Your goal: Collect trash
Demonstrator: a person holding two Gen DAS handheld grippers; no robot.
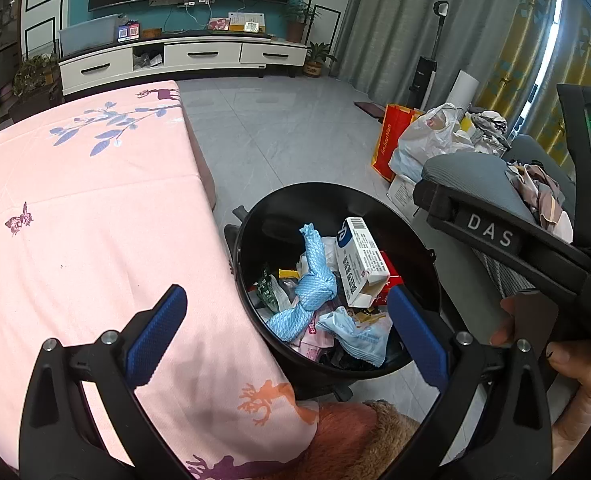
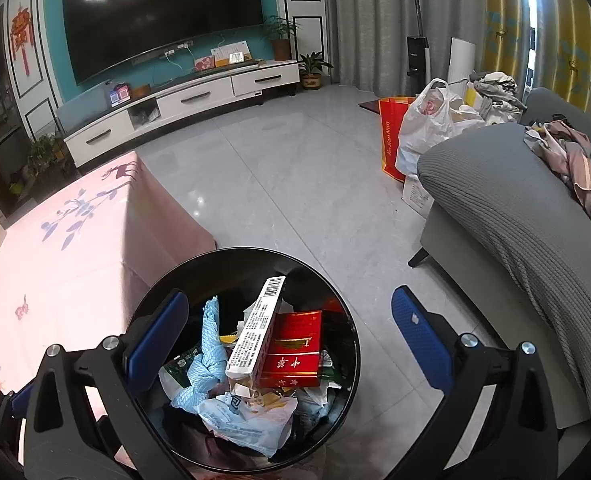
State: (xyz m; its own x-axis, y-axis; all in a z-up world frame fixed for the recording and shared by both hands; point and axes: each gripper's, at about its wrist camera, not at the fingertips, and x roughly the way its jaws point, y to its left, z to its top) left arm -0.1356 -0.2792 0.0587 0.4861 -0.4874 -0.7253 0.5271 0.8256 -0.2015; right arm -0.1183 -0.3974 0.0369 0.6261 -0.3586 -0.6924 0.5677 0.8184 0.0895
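Beside the table (image 1: 95,220) edge, the bin (image 1: 255,216) seems full.

Black claw (image 1: 287,330), blue ribbed pads (image 1: 157,334)

A pink floral tablecloth (image 1: 79,216) fills the left of the frame. At upper centre a dark television (image 2: 163,16) hangs above a white cabinet (image 1: 183,58). A grey sofa (image 2: 515,216) lies right, beside a white plastic bag (image 2: 431,124).
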